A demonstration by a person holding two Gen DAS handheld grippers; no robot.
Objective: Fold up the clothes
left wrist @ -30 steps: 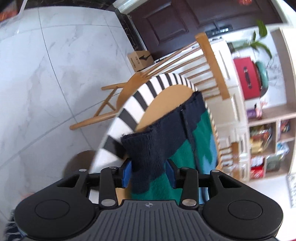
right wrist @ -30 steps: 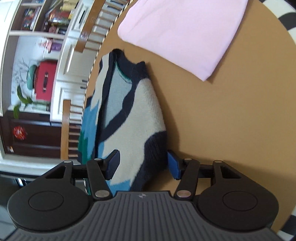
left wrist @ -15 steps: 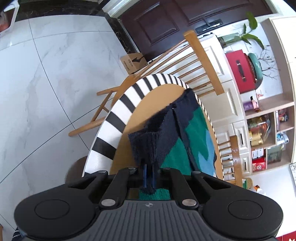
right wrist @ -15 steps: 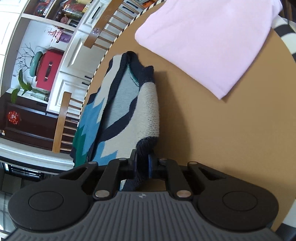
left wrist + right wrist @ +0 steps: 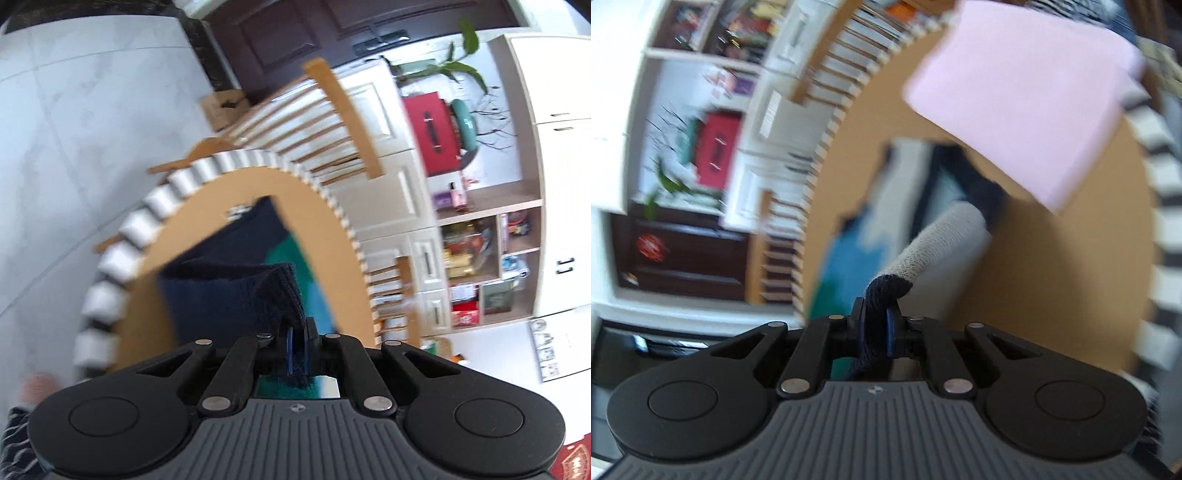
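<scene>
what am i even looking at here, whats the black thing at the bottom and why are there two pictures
The black thing is a hand-held gripper; a person carries one in each hand, each with a camera looking forward along its two fingers. That gives two pictures: one from the left gripper, one from the right gripper. Both are shut on the same knitted sweater, navy, green, blue and cream, pinching its dark edge and raising it off the round wooden table. A folded pink garment lies farther back. Wooden chairs stand around the table. Both pictures are blurred.
</scene>
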